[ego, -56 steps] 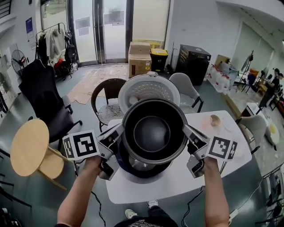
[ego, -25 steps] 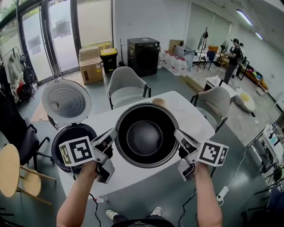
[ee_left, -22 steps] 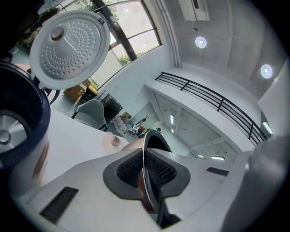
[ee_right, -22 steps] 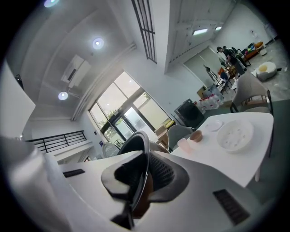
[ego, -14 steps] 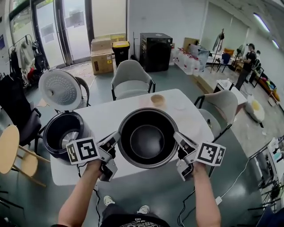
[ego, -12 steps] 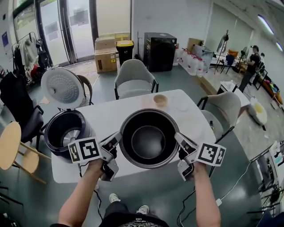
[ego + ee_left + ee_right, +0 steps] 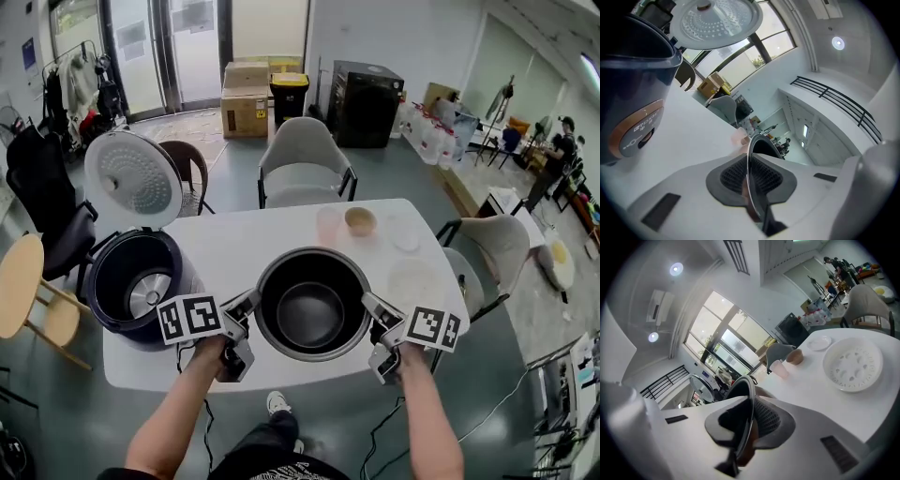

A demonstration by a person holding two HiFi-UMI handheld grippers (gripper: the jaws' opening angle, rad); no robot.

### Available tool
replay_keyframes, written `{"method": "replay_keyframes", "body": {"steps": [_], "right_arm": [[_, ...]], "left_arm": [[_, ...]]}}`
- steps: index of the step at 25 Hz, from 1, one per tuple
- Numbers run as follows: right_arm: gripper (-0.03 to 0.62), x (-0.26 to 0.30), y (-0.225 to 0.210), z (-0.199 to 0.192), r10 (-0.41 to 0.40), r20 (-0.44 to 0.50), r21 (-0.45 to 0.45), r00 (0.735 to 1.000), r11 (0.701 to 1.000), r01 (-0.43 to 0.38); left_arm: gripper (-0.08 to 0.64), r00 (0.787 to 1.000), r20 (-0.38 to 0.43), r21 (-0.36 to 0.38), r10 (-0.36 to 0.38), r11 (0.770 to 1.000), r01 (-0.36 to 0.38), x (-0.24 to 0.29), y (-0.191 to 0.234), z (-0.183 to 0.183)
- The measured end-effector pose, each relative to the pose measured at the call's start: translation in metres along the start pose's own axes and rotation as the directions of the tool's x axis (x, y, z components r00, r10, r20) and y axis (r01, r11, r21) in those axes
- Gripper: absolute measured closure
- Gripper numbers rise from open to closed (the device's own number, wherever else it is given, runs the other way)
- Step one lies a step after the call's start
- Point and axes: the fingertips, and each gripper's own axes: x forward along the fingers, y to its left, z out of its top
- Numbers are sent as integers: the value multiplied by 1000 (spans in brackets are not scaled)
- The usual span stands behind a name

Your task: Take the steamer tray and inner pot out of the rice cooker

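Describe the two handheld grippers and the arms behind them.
The left gripper and right gripper have pale grey bodies with dark ribbed pads. Each carries a white cube printed with black square markers. The forearms are bare; no sleeves show.

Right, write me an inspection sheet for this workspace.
Surface: white table, mostly bare.
Job's things: inner pot held by its rim over the table; rice cooker open at the left end, lid up; steamer tray lying on the right.
Clutter: pink cup, brown bowl, small plate at the far side.
Grippers: left gripper and right gripper, fingers shut on the pot's rim.
Cables: cable on the floor below the near edge.
Surroundings: grey chair, cardboard boxes, black cabinet.
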Motion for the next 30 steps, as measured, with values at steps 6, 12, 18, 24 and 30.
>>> {"method": "replay_keyframes", "body": {"steps": [6, 12, 18, 24, 30], "right_arm": [[549, 85, -32, 27, -41, -101, 54, 994, 997, 47], [545, 135, -52, 40, -74, -189, 70, 979, 994, 89], [540, 159, -67, 50, -87, -245, 79, 966, 991, 110], [535, 162, -86, 54, -85, -261, 59, 961, 993, 104], [503, 152, -85, 53, -27, -265, -20, 964, 1000, 22]], "left_arm": [[531, 997, -42, -56, 66, 996, -68, 54, 53, 41], [531, 991, -85, -102, 102, 989, -111, 81, 83, 62], [531, 984, -108, -118, 139, 981, -152, 98, 92, 70], [523, 985, -106, -103, 139, 983, -150, 109, 89, 63], [513, 985, -39, -56, 171, 983, -173, 107, 83, 56]]}}
